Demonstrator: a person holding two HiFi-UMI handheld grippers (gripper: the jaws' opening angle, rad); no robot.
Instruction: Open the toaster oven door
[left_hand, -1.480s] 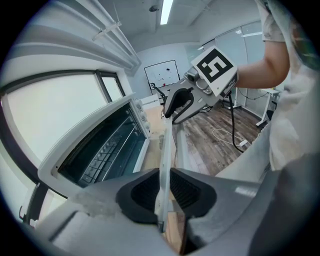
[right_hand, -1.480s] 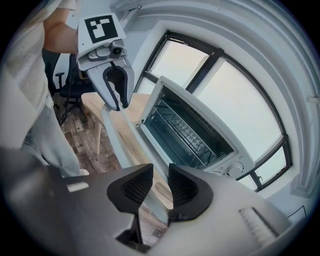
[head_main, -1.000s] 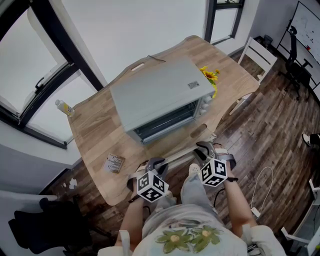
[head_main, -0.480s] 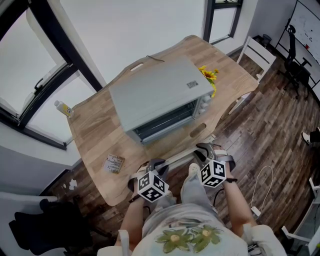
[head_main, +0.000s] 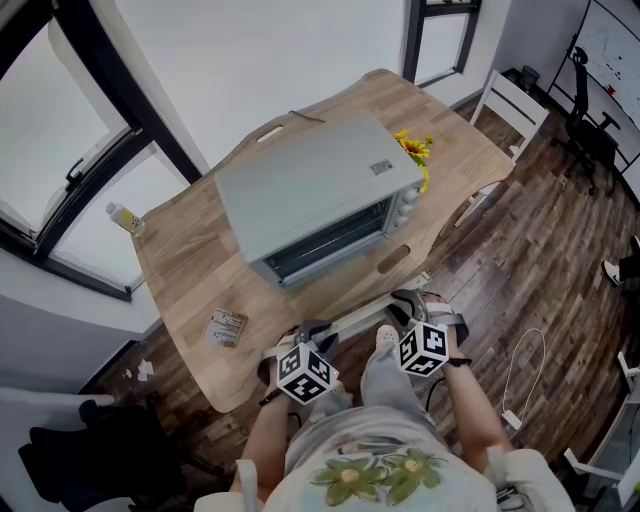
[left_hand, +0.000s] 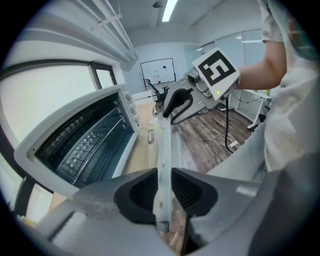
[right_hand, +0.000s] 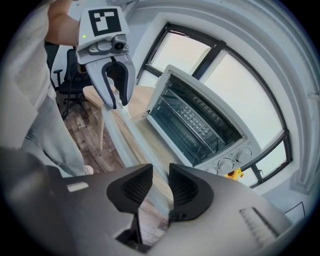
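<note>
1. Over the near edge of the tabletop (head_main: 190, 270), in the head view, the toaster oven (head_main: 310, 190) faces the person, and its door looks already swung down towards them. The pale handle (head_main: 352, 318) lies level between the left claw (head_main: 314, 330) and the right claw (head_main: 405, 300). One claw is near each end, which I take to be for lowering the door evenly rather than twisting it.
2. In the left gripper view, the handle (left_hand: 164, 150) runs straight out between the pads (left_hand: 138, 192) towards the other claw. This claw has just been easing open. The pads look close against the bar on both sides, so I read a loosening hold, not a clean release. Beside it the oven's rack (left_hand: 82, 150) shows with no glass in front.
3. In the right gripper view, the right claw (right_hand: 161, 187) is part-closed round the same bar and looks to be holding it, likely to keep the door down. The open cavity and the knobs (right_hand: 227, 163) lie beyond.
</note>
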